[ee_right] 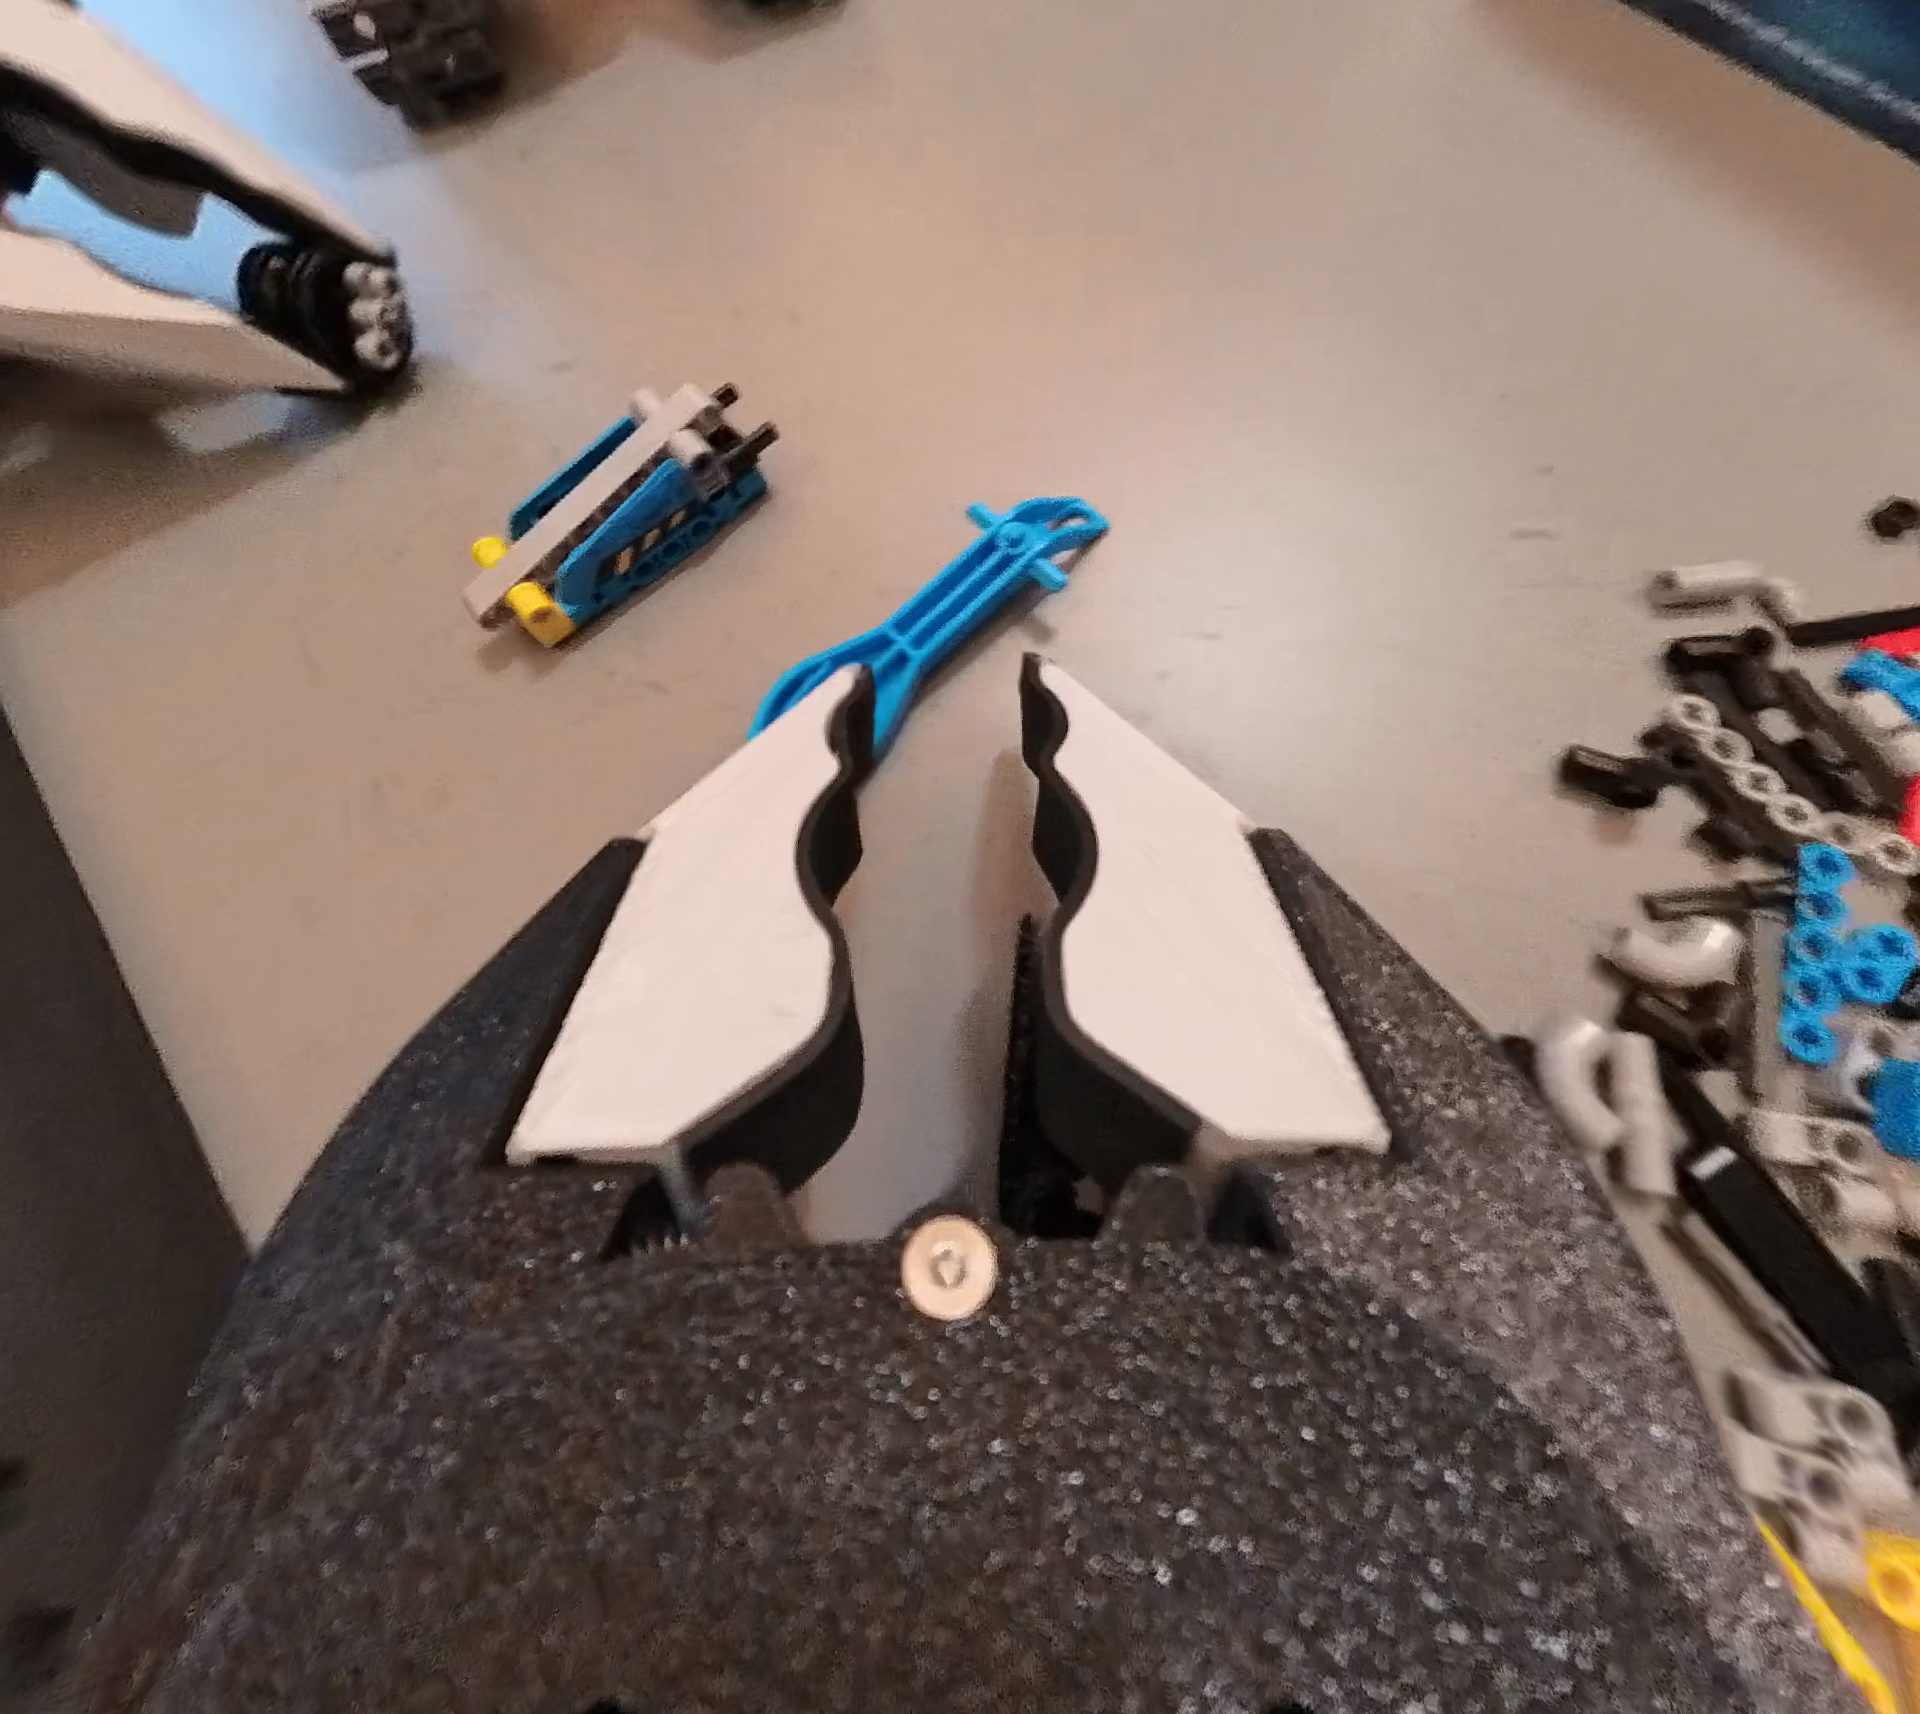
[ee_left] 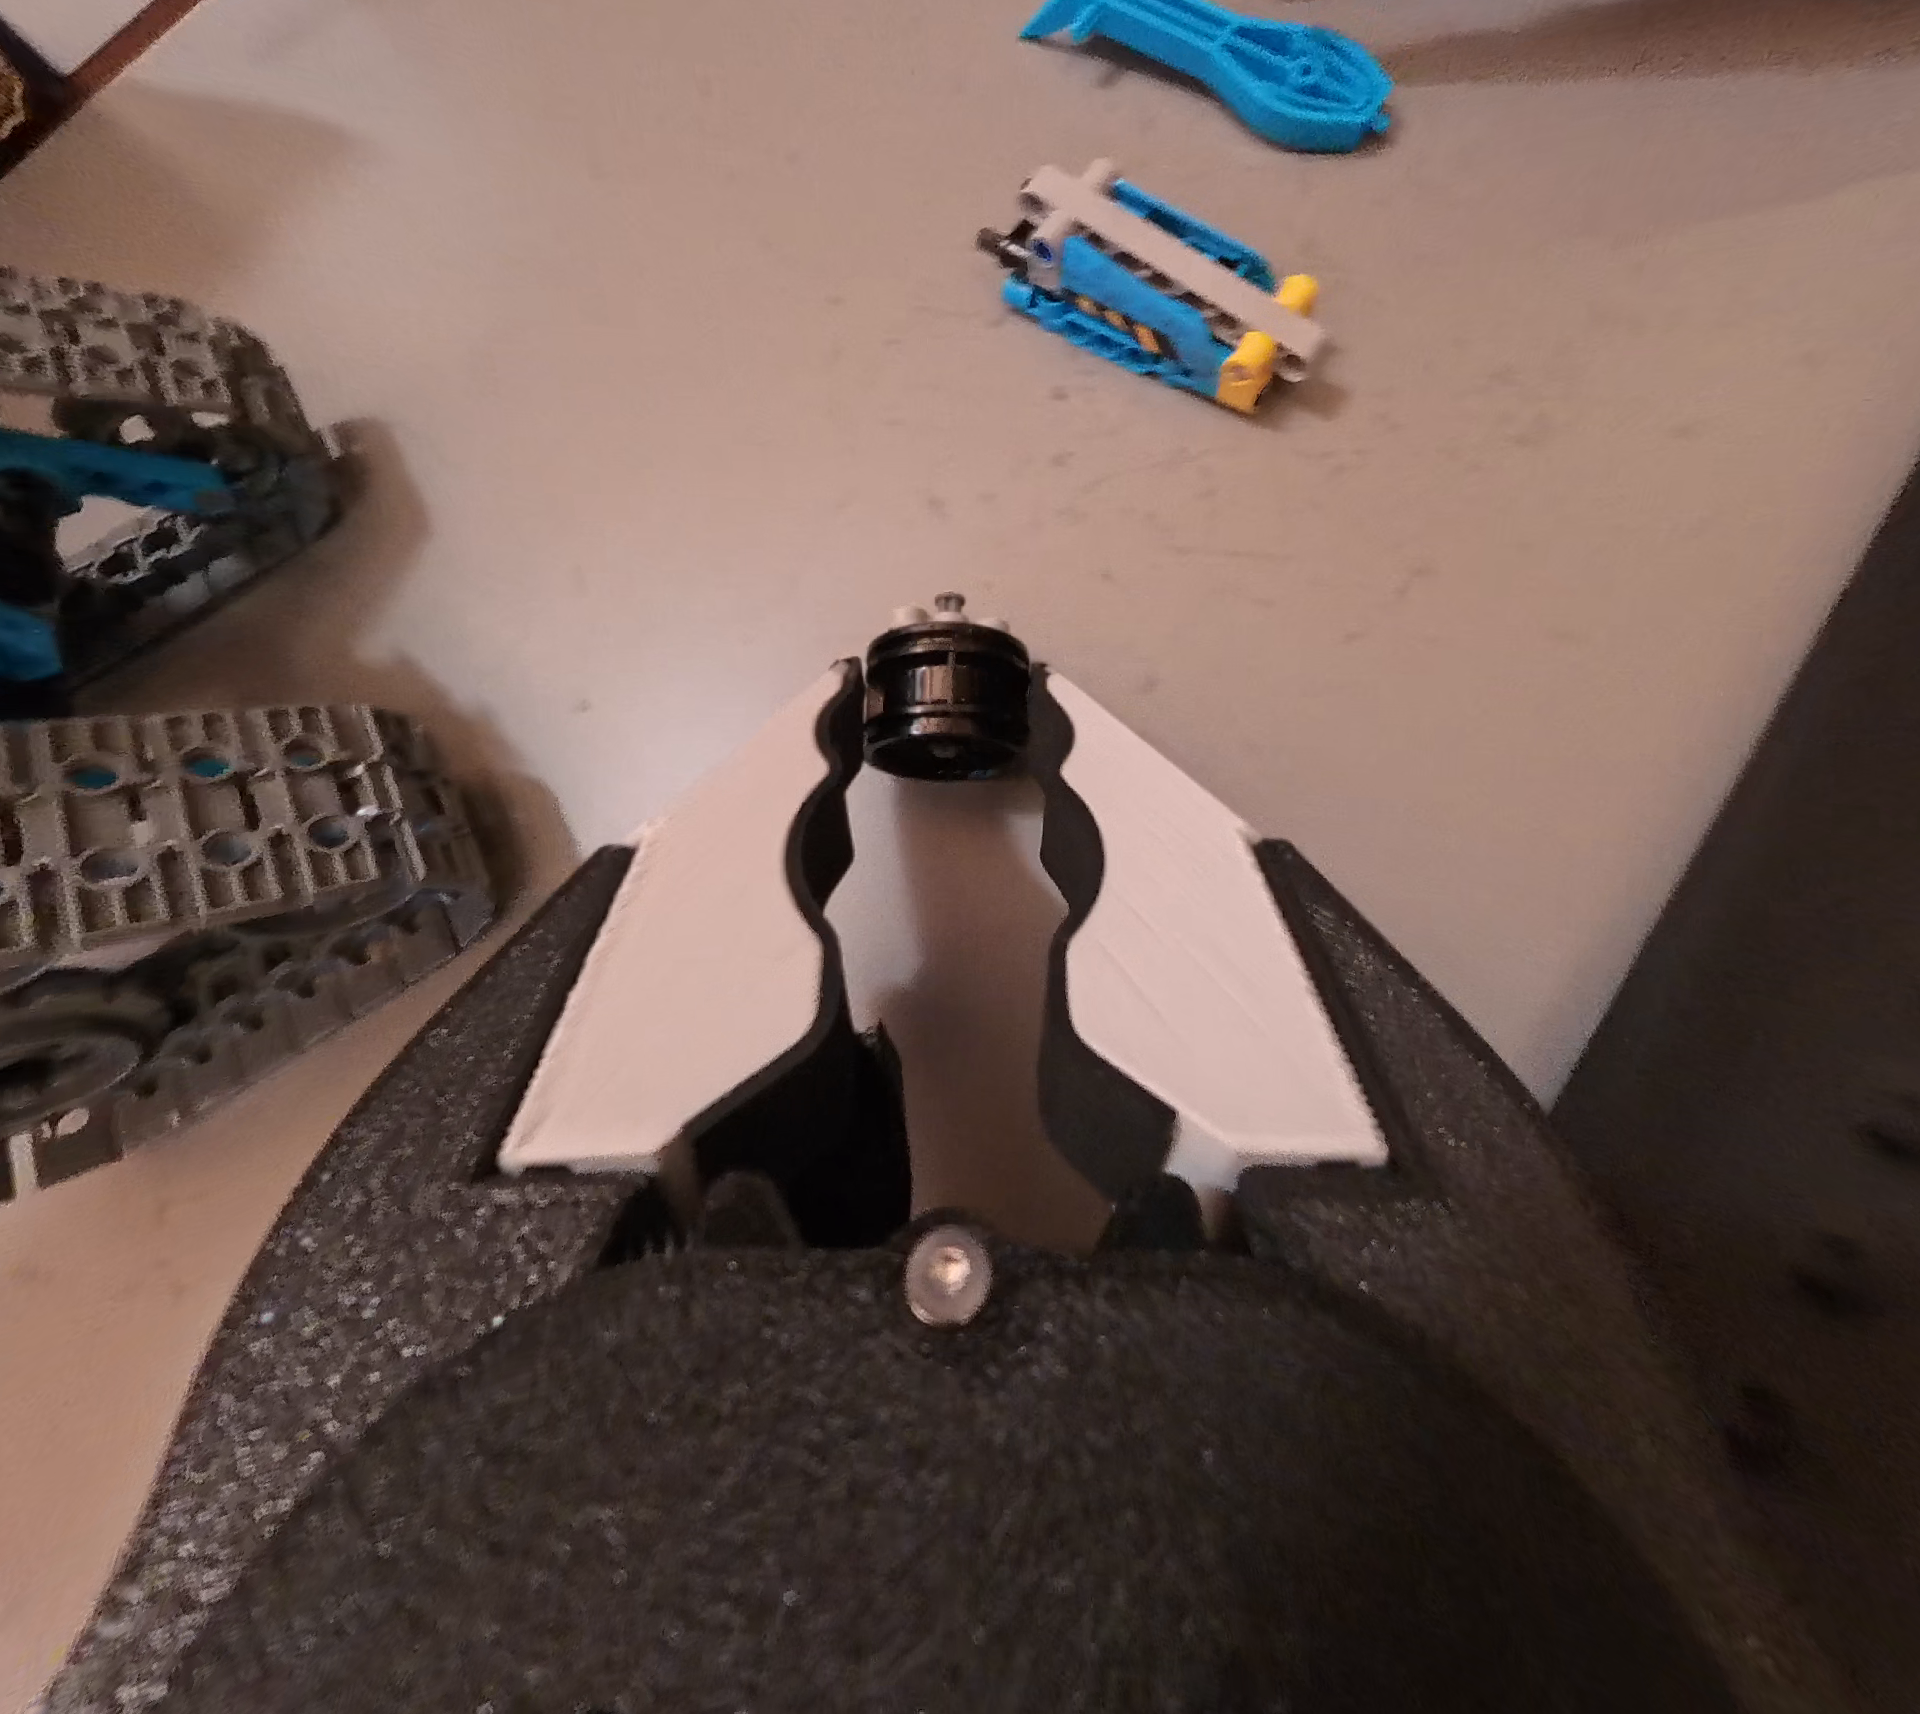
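Gripping a black wheel hub (ee_left: pixel 943 706) at its tips, the left gripper (ee_left: pixel 943 688) hangs low over the beige bench (ee_left: pixel 675 314) near an edge. The right gripper (ee_right: pixel 945 677), jaws parted and empty, hovers over a blue lever tool (ee_right: pixel 935 615), loose parts (ee_right: pixel 1766 885) beside it.

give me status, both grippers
Left gripper shut on black wheel hub. Right gripper open, empty, over blue tool. Table between them clear.
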### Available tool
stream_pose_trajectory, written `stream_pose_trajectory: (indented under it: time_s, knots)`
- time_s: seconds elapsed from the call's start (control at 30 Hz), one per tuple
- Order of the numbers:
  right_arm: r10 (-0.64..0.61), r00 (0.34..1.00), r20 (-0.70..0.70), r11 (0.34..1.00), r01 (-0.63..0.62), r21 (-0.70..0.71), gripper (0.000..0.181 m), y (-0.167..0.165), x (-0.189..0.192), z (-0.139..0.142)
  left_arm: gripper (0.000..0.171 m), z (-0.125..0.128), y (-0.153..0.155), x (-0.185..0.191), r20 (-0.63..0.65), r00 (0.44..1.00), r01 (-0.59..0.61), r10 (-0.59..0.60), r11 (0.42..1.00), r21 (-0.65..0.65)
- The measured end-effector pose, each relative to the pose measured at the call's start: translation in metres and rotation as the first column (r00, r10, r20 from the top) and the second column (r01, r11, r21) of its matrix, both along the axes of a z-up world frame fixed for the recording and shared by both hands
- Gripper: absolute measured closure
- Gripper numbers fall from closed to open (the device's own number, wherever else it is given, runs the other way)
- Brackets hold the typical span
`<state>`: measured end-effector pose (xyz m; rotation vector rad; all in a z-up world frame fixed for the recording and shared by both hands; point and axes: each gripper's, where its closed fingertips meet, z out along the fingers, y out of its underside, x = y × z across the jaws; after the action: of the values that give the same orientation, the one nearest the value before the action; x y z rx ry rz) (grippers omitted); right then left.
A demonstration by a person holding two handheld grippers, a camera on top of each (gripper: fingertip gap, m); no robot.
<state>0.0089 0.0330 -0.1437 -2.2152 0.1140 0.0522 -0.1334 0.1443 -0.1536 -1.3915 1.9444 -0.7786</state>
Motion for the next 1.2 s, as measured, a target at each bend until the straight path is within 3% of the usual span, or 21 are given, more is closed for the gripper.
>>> stream_pose_trajectory:
  time_s: [0.2, 0.4, 0.53, 0.67, 0.77, 0.97, 1.2]
  knots:
    - [0.114, 0.991, 0.067, 0.993, -0.112, -0.034, 0.15, 0.014, -0.036, -0.004, 0.132, 0.0, 0.005, 0.003, 0.003, 0.999, -0.046, 0.046, 0.999, 0.021]
    - [0.158, 0.973, 0.169, 0.984, -0.14, -0.113, 0.152, 0.021, -0.054, -0.014, 0.128, 0.024, -0.019, 0.014, 0.119, 0.992, -0.022, 0.028, 0.998, -0.051]
    - [0.148, 0.985, 0.091, 0.987, -0.143, -0.068, 0.153, 0.028, -0.063, -0.008, 0.13, 0.03, -0.049, 0.033, 0.128, 0.992, 0.028, -0.008, 0.988, -0.155]
    - [0.064, 0.993, -0.099, 0.998, -0.064, 0.005, 0.158, 0.044, -0.072, 0.003, 0.139, 0.025, -0.063, 0.053, 0.073, 0.997, -0.012, 0.031, 0.97, -0.244]
    - [0.038, 0.996, -0.084, 0.999, -0.039, -0.001, 0.16, 0.043, -0.068, 0.004, 0.146, 0.016, -0.057, 0.059, 0.024, 0.996, -0.075, 0.084, 0.965, -0.252]
    - [0.06, 0.994, -0.091, 0.997, -0.063, -0.033, 0.162, 0.044, -0.073, -0.003, 0.148, 0.01, -0.057, 0.059, -0.018, 0.997, -0.081, 0.079, 0.955, -0.285]
    - [0.064, 0.986, -0.156, 0.997, -0.069, -0.03, 0.171, 0.043, -0.076, -0.004, 0.161, 0.01, -0.063, 0.06, -0.024, 0.998, -0.062, 0.058, 0.949, -0.308]
